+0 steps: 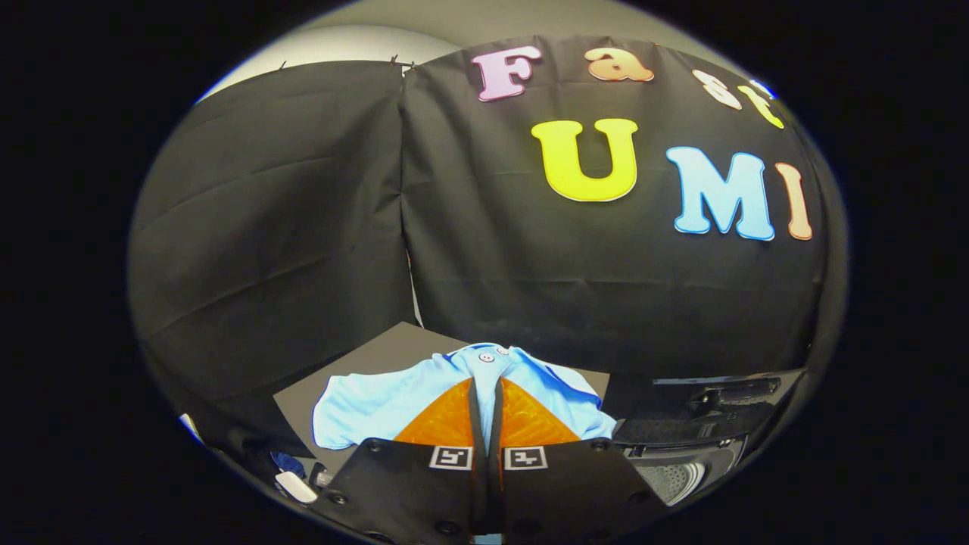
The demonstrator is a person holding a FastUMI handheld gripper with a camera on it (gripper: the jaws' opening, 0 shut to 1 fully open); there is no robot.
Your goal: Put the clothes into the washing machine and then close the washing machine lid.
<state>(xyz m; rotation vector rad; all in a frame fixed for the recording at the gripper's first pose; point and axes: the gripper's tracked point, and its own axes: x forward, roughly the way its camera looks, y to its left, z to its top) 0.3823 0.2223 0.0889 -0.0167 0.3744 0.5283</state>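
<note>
A light blue shirt (378,405) with white buttons near its collar lies spread over a dark mat (356,363). Its cloth bunches around my fingertips. My gripper (485,382) is shut on the shirt just below the collar, and a thin strip of blue shows between the two fingers. To the right of the fingers stands the dark washing machine (719,424). Its lid (738,391) is raised at the back, and the perforated drum (674,477) is open beside my right finger.
A black cloth wall rises close behind the mat and the machine. A small white object (295,487) and a dark blue item (288,460) lie off the mat's near left corner.
</note>
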